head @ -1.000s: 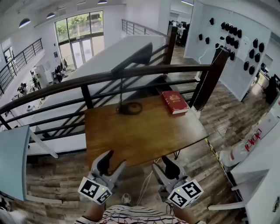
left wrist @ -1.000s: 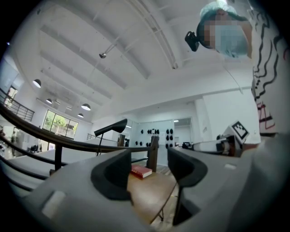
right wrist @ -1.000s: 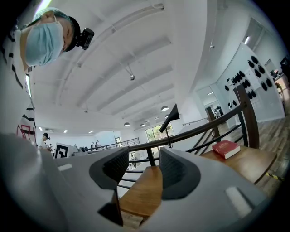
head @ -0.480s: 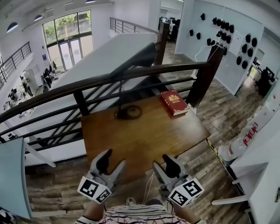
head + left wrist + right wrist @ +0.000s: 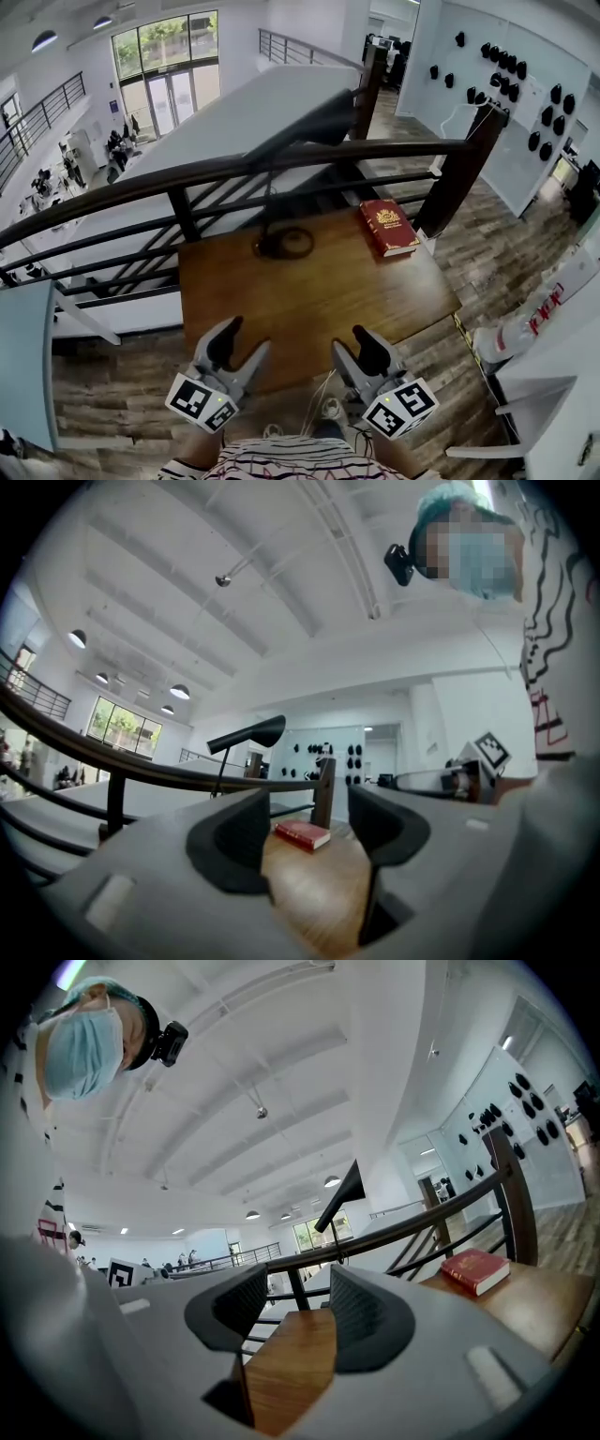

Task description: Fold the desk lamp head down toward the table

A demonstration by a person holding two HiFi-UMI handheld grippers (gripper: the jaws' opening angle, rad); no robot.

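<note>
The black desk lamp stands at the table's far edge: its ring base (image 5: 281, 244), a thin stem, and its long head (image 5: 309, 127) raised high and slanting up to the right. Both grippers hover side by side at the near edge of the wooden table (image 5: 309, 295), far short of the lamp. My left gripper (image 5: 241, 345) is open with nothing between its fingers; its own view shows the lamp head (image 5: 248, 735) far ahead. My right gripper (image 5: 354, 349) is open and empty too, with the lamp head (image 5: 349, 1190) well beyond its jaws.
A red book (image 5: 389, 227) lies at the table's far right corner. A dark handrail (image 5: 234, 169) with slanted bars runs right behind the table, in front of the lamp head, ending at a thick post (image 5: 459, 173). Wooden floor surrounds the table.
The person has stepped toward the table, so its near edge now lies closer under both grippers. Both grippers stay open and side by side; the lamp has not moved.
</note>
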